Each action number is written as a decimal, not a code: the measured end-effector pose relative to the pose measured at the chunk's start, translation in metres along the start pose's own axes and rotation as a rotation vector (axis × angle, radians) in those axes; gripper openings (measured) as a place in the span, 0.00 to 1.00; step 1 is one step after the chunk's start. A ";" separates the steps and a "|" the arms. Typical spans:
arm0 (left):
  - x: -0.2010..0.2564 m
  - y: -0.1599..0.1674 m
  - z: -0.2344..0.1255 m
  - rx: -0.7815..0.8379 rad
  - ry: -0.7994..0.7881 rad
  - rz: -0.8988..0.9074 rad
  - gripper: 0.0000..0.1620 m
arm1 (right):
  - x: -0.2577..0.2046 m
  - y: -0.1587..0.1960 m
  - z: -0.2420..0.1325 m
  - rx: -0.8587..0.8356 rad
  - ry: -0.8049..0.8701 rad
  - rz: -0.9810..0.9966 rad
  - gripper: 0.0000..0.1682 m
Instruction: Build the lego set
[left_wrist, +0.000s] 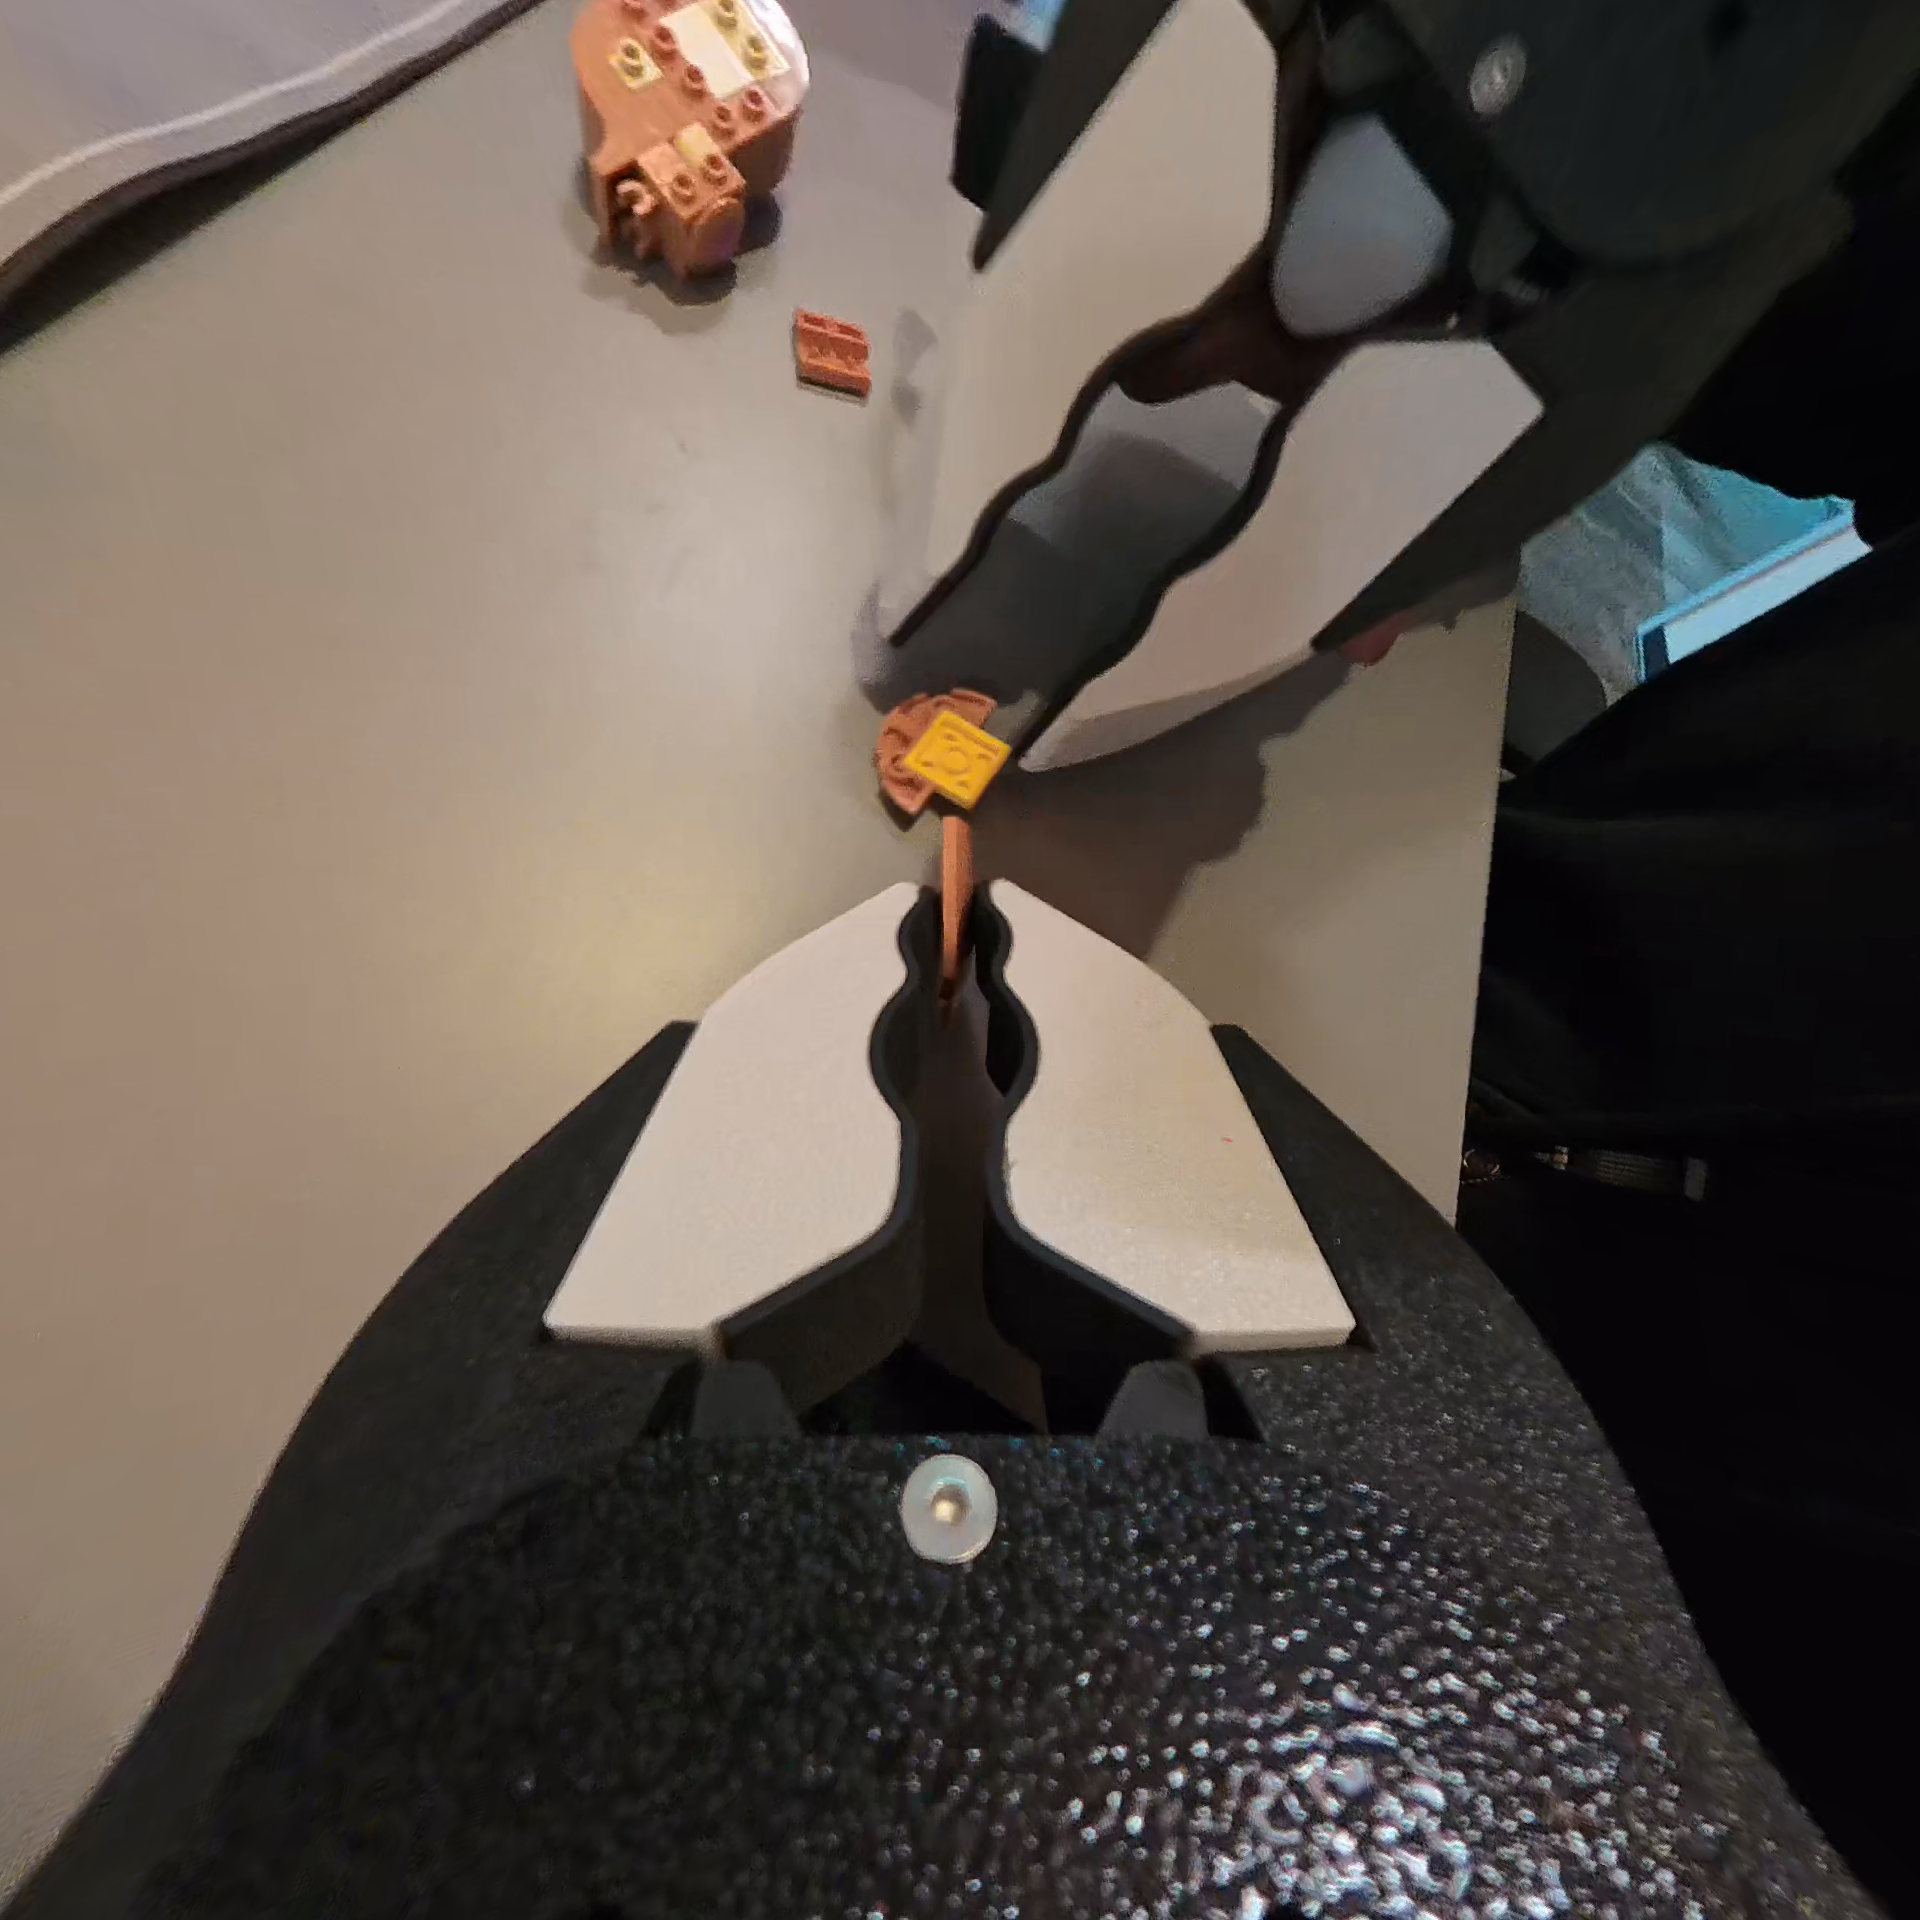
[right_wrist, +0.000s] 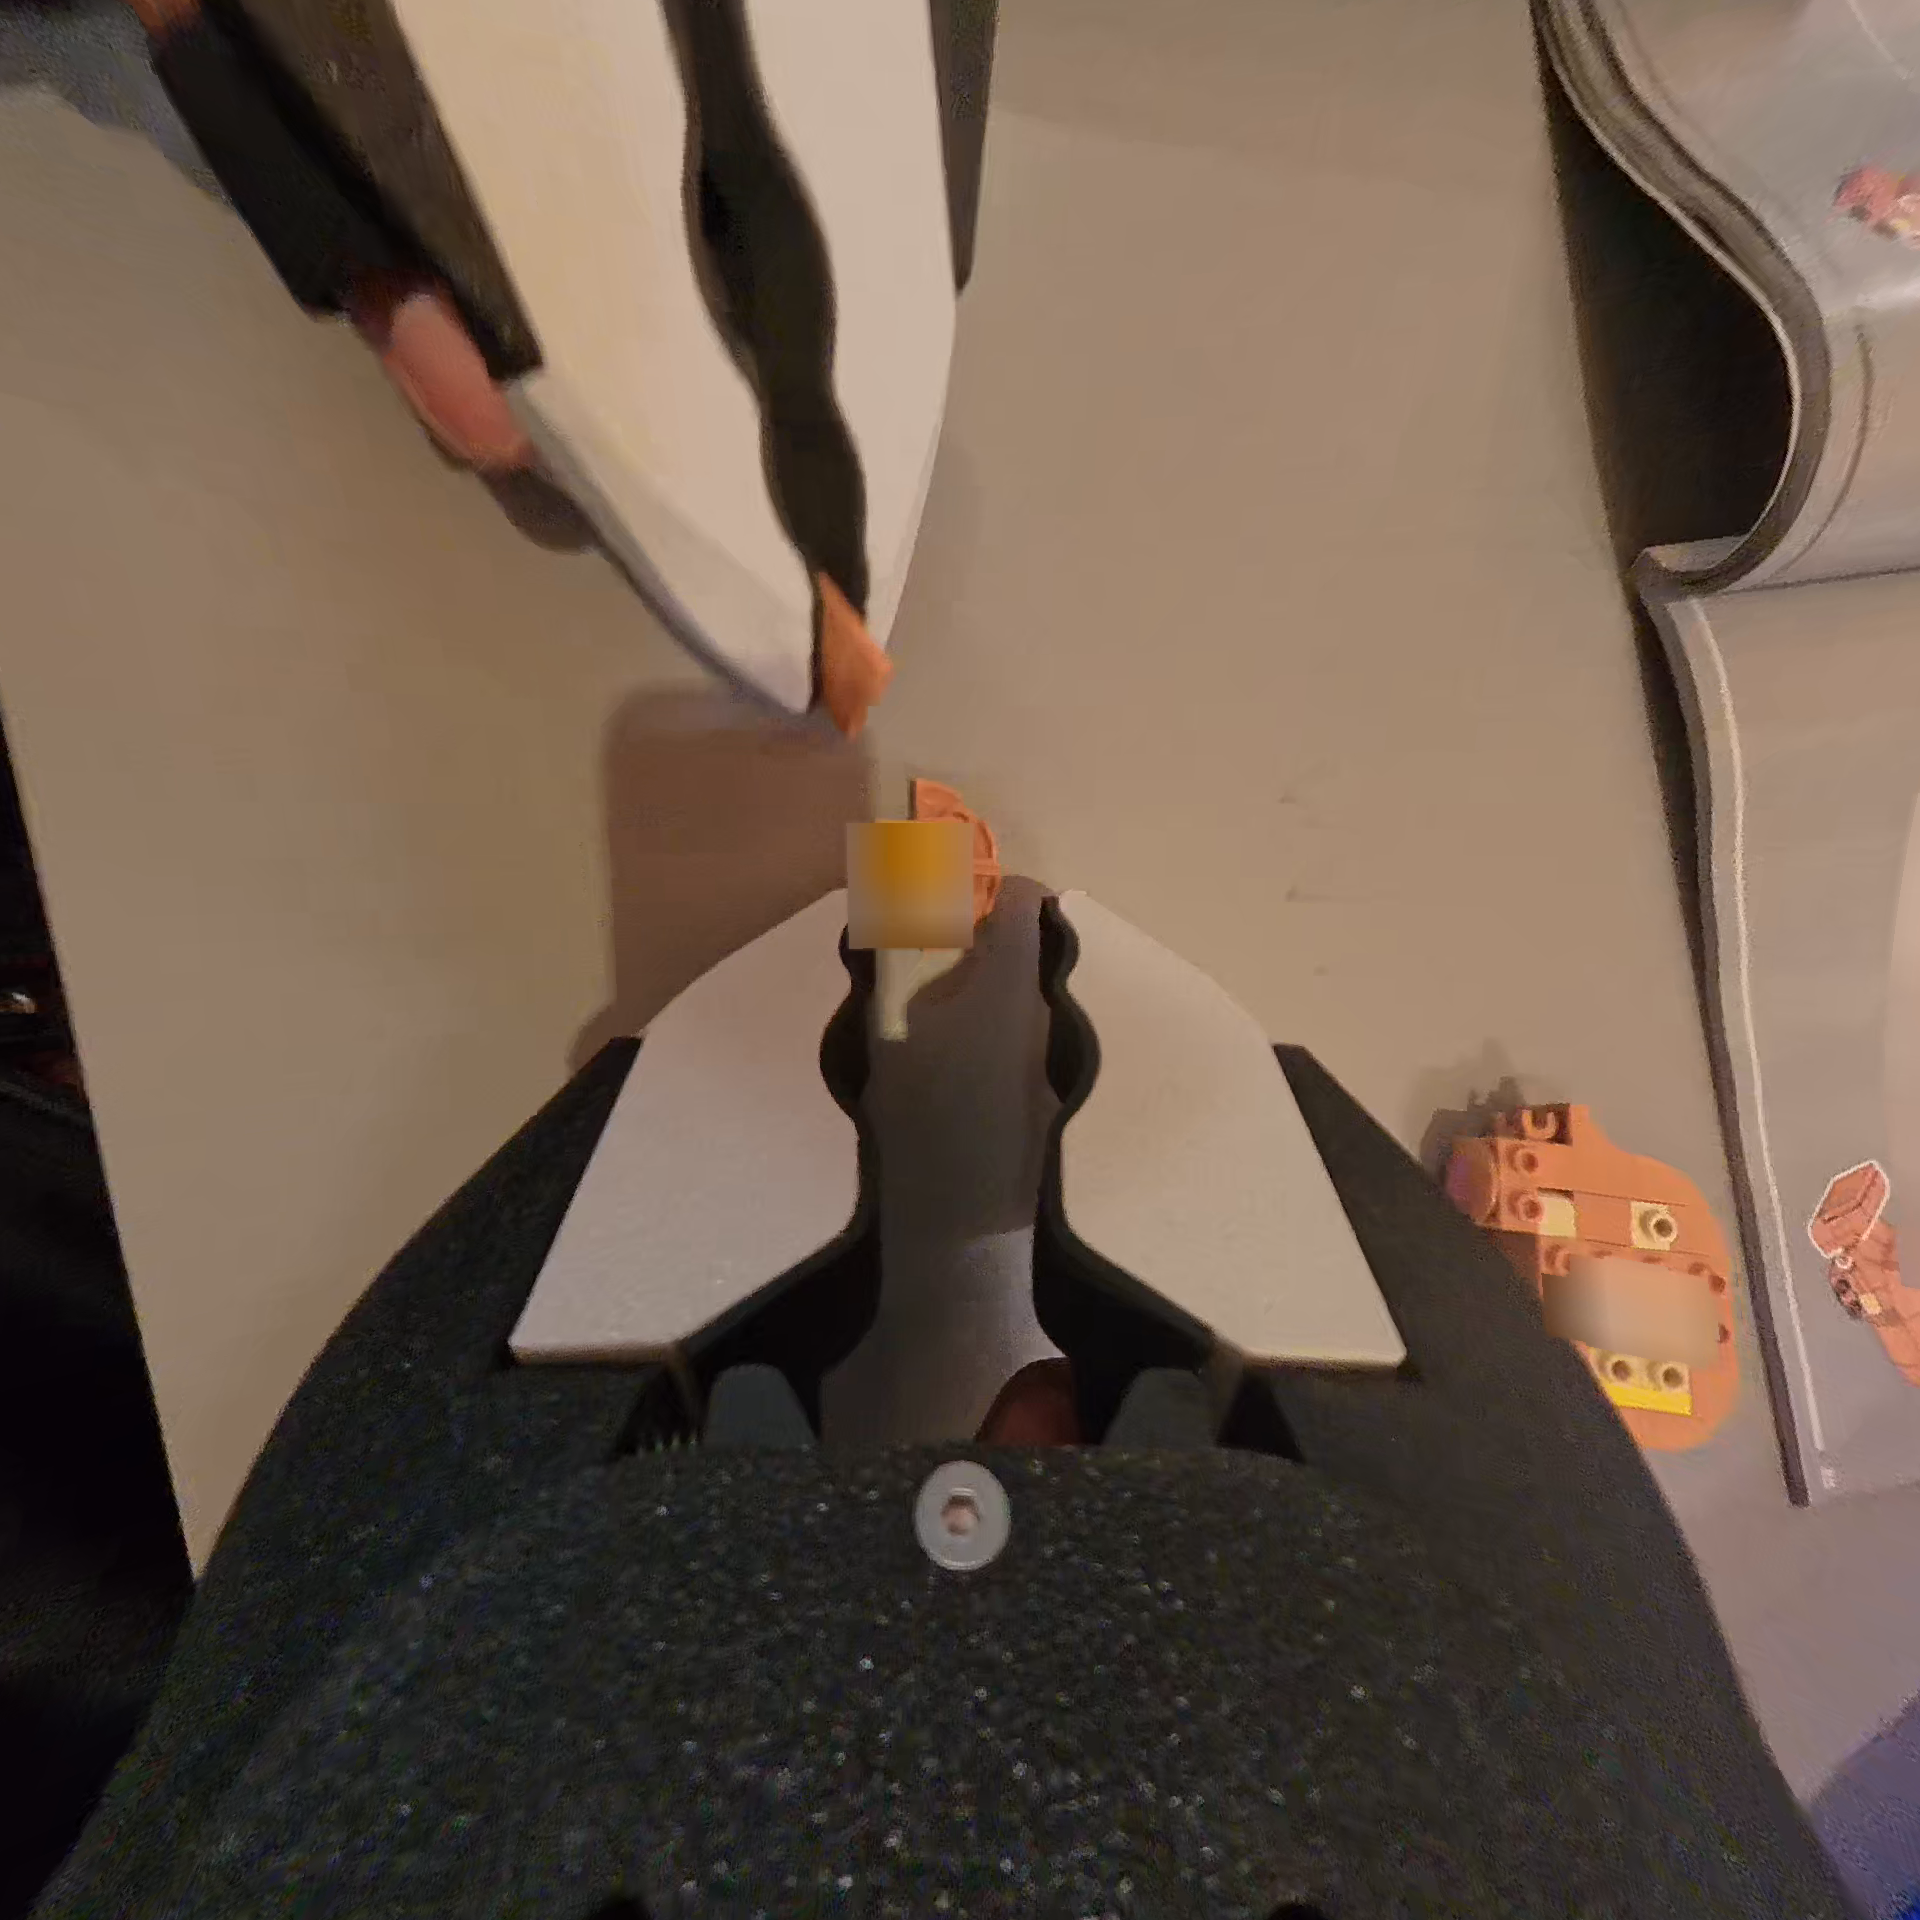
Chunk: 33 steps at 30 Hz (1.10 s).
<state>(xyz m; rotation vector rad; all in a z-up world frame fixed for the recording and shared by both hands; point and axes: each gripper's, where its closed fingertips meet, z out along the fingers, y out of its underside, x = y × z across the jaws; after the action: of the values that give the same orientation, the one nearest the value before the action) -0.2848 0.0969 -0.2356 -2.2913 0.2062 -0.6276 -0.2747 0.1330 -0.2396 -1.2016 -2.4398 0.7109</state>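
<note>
Grey table (left_wrist: 364, 727) bears a brown piece (left_wrist: 906, 756), seemingly yellow-topped.

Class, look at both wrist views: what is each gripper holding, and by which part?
The left gripper pinches a thin brown Lego piece by its near end, edge-on. The right gripper is open around the yellow-and-brown assembly, not yet gripping it.

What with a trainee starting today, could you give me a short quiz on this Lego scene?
1. True or false: the left gripper is shut on a thin brown piece.
2. What colour is the square plate by the right gripper? A yellow, B blue, C green.
3. Fill in: the booklet lies beside a partly built ____ model.
Key: 1 true; 2 A; 3 brown.
</note>
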 end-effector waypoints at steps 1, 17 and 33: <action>0.001 -0.001 0.002 -0.009 0.009 0.004 0.04 | 0.001 -0.003 -0.001 0.020 -0.029 0.019 0.18; -0.002 -0.004 0.003 -0.012 0.021 0.011 0.04 | 0.000 -0.004 0.013 -0.061 -0.044 -0.163 0.04; 0.016 -0.023 -0.021 0.172 0.323 -0.145 0.03 | -0.011 -0.045 -0.027 0.504 0.342 -1.107 0.04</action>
<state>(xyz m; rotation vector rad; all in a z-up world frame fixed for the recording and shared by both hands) -0.2827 0.0948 -0.2009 -2.0427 0.1330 -1.0496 -0.2834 0.1086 -0.1929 0.2457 -1.9950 0.6061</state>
